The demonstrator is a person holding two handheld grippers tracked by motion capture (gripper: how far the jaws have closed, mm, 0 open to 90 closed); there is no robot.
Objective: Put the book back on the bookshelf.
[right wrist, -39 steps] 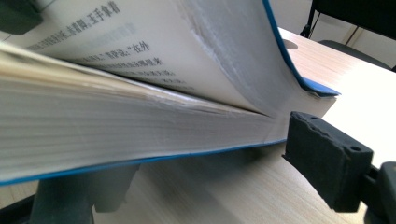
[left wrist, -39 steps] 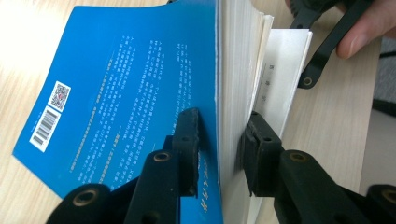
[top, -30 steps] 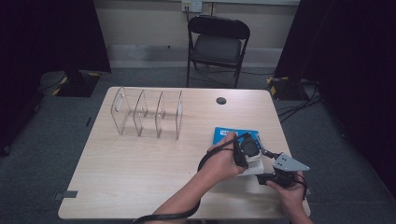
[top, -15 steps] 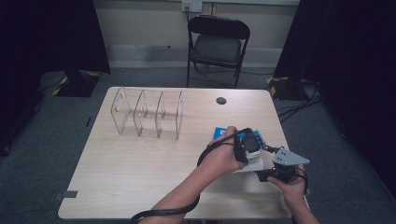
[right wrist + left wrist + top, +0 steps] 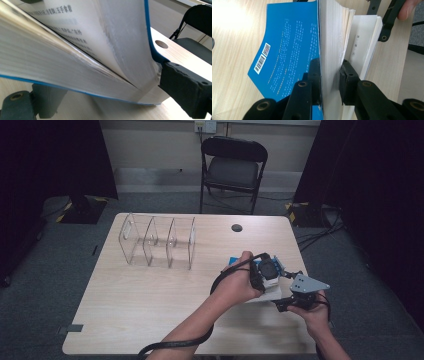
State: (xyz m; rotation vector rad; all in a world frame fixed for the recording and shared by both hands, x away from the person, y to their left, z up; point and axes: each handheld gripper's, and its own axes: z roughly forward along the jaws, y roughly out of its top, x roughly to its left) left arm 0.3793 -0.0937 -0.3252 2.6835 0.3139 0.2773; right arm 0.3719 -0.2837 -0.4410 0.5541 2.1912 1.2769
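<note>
A thick blue-covered book [image 5: 287, 50] is held near the table's right front edge, fanned open. My left gripper [image 5: 330, 80] is shut on a wad of its pages with the blue cover; the rest of the pages [image 5: 364, 45] hang apart to the right. In the high view the left gripper [image 5: 267, 270] is above the book [image 5: 270, 295], and the right gripper [image 5: 287, 302] is low beside it. The right gripper [image 5: 110, 90] has just been opening its jaws. The book's spine end [image 5: 75, 50] lies between them, with a gap at the left jaw.
A clear acrylic rack [image 5: 157, 242] with upright dividers stands at the back left of the wooden table [image 5: 150, 305]. A round cable hole [image 5: 236, 227] is at the back middle. A black folding chair [image 5: 235, 167] stands behind the table. The left gripper's cable loops along the forearm.
The right gripper has risen slightly and its jaws have spread. The book has tipped up from lying flat, with less blue cover showing. The left hand has barely moved.
</note>
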